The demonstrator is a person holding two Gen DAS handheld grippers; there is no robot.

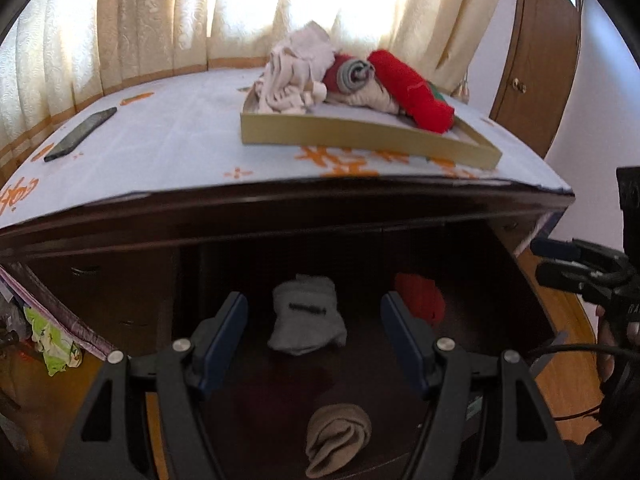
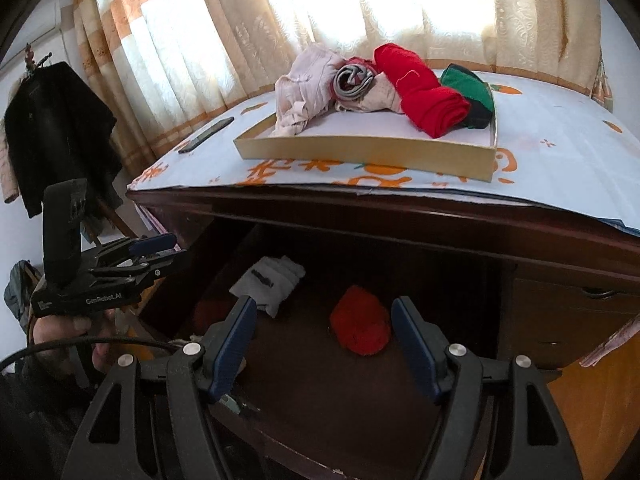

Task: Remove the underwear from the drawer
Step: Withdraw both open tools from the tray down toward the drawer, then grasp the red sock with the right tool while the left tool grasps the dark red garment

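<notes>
Open drawer (image 1: 520, 280) holds rolled underwear: grey roll (image 1: 306, 314) at back, red roll (image 2: 360, 322) beside it, beige roll (image 1: 338, 438) nearer front. Left gripper (image 1: 314, 340) and right gripper (image 2: 324, 344) both wide, empty, above drawer. Rolls likely soft, light; pinch across middle.

dresser top (image 2: 540, 168): tray (image 2: 360, 152), perhaps a phone (image 2: 206, 135).

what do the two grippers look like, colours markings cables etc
Both grippers, left gripper and right gripper, are black plastic linkages with silver pivot bolts and ribbed dark blue finger pads. The left's body reads GenRobot.AI in white, and a black cable trails from it.
</notes>
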